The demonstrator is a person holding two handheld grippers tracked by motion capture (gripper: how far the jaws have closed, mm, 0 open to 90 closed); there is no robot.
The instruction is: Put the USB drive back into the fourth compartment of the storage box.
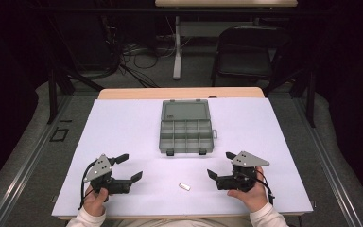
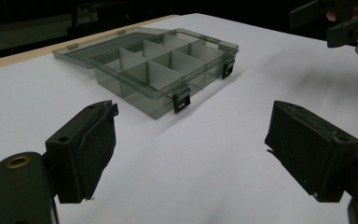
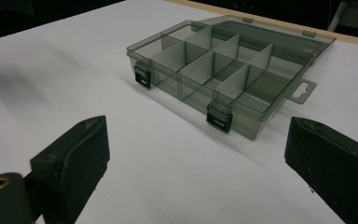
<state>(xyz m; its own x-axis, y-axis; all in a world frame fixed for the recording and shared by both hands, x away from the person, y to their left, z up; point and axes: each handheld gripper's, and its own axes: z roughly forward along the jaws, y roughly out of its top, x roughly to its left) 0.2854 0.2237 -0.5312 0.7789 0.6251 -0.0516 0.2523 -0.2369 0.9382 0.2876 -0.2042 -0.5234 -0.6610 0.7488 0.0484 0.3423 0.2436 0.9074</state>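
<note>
Both sets of jaws stand wide apart and hold nothing. The right gripper (image 1: 221,165), held low over the near edge of the tabletop (image 1: 123,123), points its jaws inward toward the left; the left gripper (image 1: 129,167) mirrors it, pointing to the right. Between them, on the bare white surface, lies a small pale piece (image 1: 184,187) — flat, short, its long axis running slantwise, roughly left-far to right-near in the high view. It lies a little toward the near edge from both pairs of jaws, and the right gripper looks the nearer of the two, though not by much.

Farther out, at the middle of the tabletop, sits a clear grey compartment box (image 1: 186,136) with its lid folded back flat on the far side and two black latches on its near wall. Its cells look empty in both gripper views.

My judgement: the coming move is a pick of the small piece, and it turns on lining the jaws across its short width — the right hand is better placed for that.
</note>
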